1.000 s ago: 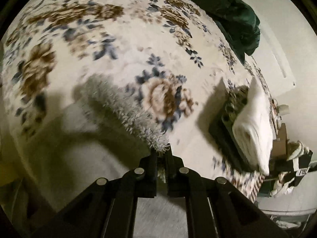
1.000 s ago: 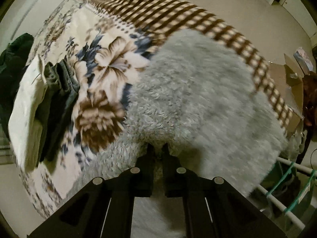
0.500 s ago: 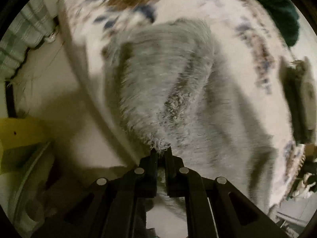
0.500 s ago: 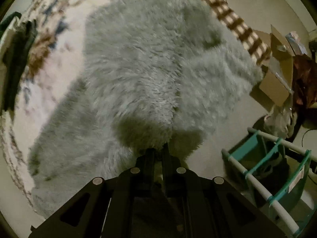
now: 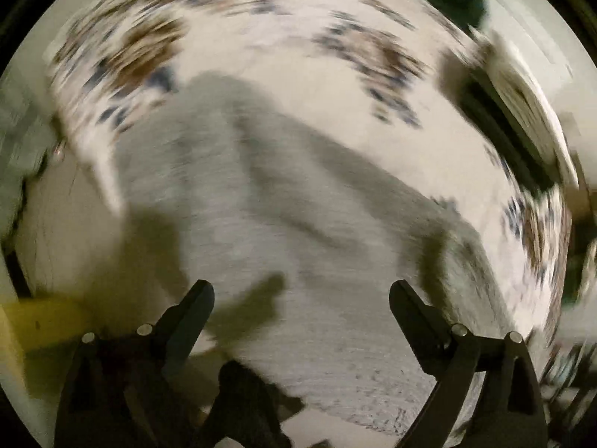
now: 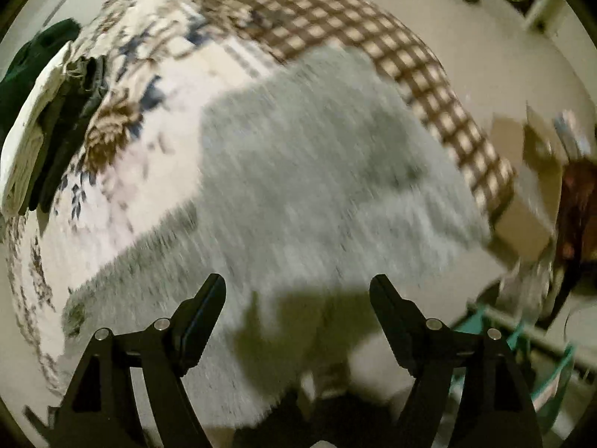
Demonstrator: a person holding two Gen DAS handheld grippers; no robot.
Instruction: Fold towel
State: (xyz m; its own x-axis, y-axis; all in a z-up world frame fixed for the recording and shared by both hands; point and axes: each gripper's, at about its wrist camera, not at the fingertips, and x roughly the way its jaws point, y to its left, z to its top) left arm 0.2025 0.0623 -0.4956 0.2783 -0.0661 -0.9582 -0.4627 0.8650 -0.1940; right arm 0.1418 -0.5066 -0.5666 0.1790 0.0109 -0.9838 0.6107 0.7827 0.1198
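Bed (image 6: 156,156) with floral cover carries everything; checked brown border runs along its far edge in the right wrist view. Grey fluffy towel (image 6: 317,194) lies on the bed at the near edge, nearer the bed corner by the checked border, with its near hem hanging slightly over the edge toward the floor; same towel (image 5: 298,246) fills the lower middle of the left wrist view. Both views are motion-blurred, so fold lines are hard to read; a ridge across it in the left view suggests it's doubled over, can't confirm. Stack of folded clothes (image 6: 41,123) sits well apart toward the far-left side of the bed. Left claw (image 5: 301,295): fingers spread wide, nothing between them, hanging above the towel. Right claw (image 6: 297,291): same, wide apart and empty, over the towel's near hem. Judgement: a fold has just been laid and released, we're between grasps. Next move calls for picking two corners or an edge pair on one side, closing both claws on the pile without bunching it, then carrying that side across to meet the opposite edge squarely.
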